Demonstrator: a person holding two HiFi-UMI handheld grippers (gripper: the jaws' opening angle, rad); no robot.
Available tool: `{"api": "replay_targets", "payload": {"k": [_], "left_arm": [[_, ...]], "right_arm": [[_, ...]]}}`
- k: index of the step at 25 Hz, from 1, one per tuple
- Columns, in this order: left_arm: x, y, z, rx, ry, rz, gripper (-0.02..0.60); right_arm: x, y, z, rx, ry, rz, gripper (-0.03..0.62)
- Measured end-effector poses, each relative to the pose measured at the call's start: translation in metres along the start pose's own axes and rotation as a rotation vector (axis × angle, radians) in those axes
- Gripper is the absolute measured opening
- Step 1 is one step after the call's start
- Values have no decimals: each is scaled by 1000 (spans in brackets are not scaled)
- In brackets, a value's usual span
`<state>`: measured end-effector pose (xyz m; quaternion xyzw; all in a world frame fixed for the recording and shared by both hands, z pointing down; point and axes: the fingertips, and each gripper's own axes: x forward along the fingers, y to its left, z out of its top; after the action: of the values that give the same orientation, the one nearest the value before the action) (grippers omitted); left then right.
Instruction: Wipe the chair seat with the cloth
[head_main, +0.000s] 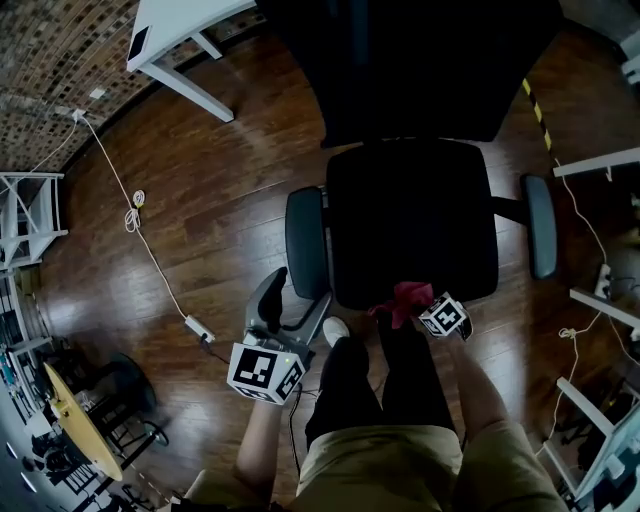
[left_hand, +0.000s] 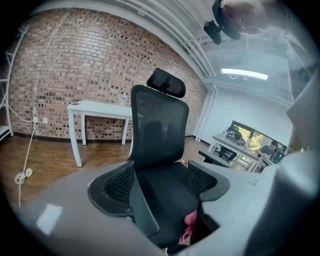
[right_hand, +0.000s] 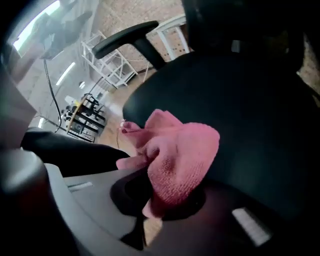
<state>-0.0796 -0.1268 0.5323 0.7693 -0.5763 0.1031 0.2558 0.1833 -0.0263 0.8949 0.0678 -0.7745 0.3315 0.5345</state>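
A black office chair stands in front of me, its seat (head_main: 410, 220) (left_hand: 165, 192) (right_hand: 250, 105) bare. A pink cloth (head_main: 407, 299) (right_hand: 177, 152) lies bunched at the seat's front edge, and my right gripper (head_main: 432, 312) (right_hand: 160, 195) is shut on it. In the left gripper view the cloth (left_hand: 189, 226) peeks out at the lower right. My left gripper (head_main: 285, 310) (left_hand: 160, 185) is open and holds nothing. It hangs low at the front left of the chair, beside the left armrest (head_main: 305, 240).
The chair's backrest (head_main: 410, 60) rises at the far side, and the right armrest (head_main: 541, 225) sticks out. A white table (head_main: 180, 40) stands at the back left. A cable (head_main: 140, 235) runs over the wood floor. White table legs (head_main: 600, 165) are at the right. My legs (head_main: 380, 390) are close to the seat front.
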Motion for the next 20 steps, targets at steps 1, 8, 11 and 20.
{"api": "replay_targets", "payload": {"k": [1,8,11,20], "left_arm": [[3,-1,-4,-12,3,-1,322],[32,-21,4,-14,-17,-37,322],[33,-19,4,-17,-28,-31,322],[5,-32,28,-24,-125,-64,322]], "right_arm": [[-12,-21,-23,13,31,-33,20],[-122,-160,-159,152,332,-423,21],[-150,-189,-161,416,102,-488,21],[-208,-124,-27,579,-687,-287,20]]}}
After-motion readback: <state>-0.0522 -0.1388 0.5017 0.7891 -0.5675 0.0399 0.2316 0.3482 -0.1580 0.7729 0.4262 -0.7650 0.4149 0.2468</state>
